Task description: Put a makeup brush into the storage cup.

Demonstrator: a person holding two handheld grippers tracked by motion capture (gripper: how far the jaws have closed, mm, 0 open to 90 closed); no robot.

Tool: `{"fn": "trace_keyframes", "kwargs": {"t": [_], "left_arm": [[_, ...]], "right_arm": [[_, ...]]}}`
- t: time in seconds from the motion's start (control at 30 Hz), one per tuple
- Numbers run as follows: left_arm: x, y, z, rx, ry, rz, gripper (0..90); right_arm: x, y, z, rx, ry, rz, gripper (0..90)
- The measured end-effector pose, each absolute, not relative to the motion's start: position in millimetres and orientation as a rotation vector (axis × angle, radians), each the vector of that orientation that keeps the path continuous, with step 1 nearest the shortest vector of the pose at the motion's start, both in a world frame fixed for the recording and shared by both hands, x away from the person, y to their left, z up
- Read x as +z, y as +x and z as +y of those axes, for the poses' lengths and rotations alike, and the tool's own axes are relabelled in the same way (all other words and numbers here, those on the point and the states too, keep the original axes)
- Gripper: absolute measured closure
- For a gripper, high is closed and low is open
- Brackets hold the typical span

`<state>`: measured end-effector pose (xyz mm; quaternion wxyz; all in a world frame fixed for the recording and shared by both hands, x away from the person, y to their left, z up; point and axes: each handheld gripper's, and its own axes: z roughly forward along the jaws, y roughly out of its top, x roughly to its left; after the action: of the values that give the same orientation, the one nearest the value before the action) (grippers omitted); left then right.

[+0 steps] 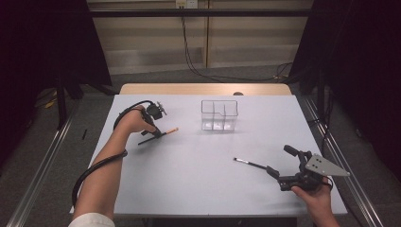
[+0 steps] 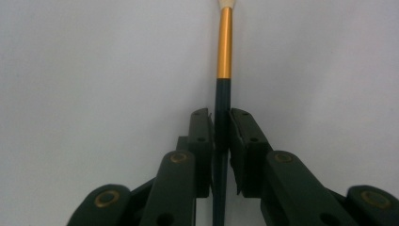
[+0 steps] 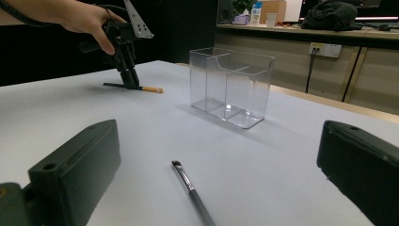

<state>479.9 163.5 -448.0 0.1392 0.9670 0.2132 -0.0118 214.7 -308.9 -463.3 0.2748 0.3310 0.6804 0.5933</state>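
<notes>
The left claw points down at the surface near its left edge, toward the far side, wrist bent over the top. Its jaws are clamped on the dark handle of a gold-banded brush, which lies flat on the surface. The right claw sits low near the near right corner, held level and aimed at the far left corner. Its jaws stand wide apart, gripping nothing. A second brush lies on the surface between them. A clear box stands at the far middle.
</notes>
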Motion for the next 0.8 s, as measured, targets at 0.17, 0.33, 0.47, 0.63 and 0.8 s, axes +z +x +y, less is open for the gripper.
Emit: {"fn": "trace_keyframes", "kwargs": {"t": [0.17,0.33,0.47,0.63,0.8], "left_arm": [[-447.6,479.3,166.4,-0.045,2.802,0.626,81.0],[-447.8,478.4,167.3,-0.039,2.802,0.630,81.2],[-446.8,478.9,167.1,-0.054,2.820,0.643,81.2],[-445.7,476.9,168.6,-0.072,2.857,0.651,81.2],[-446.7,476.1,169.9,-0.068,2.852,0.666,81.1]], "right_arm": [[-462.8,214.4,-308.5,1.595,0.884,1.829,0.0],[-463.3,214.9,-308.4,1.593,0.888,1.831,0.0],[-463.1,214.9,-308.1,1.590,0.883,1.833,0.0],[-463.6,215.0,-308.8,1.591,0.888,1.832,0.0],[-463.3,214.9,-308.2,1.590,0.885,1.834,0.0]]}}
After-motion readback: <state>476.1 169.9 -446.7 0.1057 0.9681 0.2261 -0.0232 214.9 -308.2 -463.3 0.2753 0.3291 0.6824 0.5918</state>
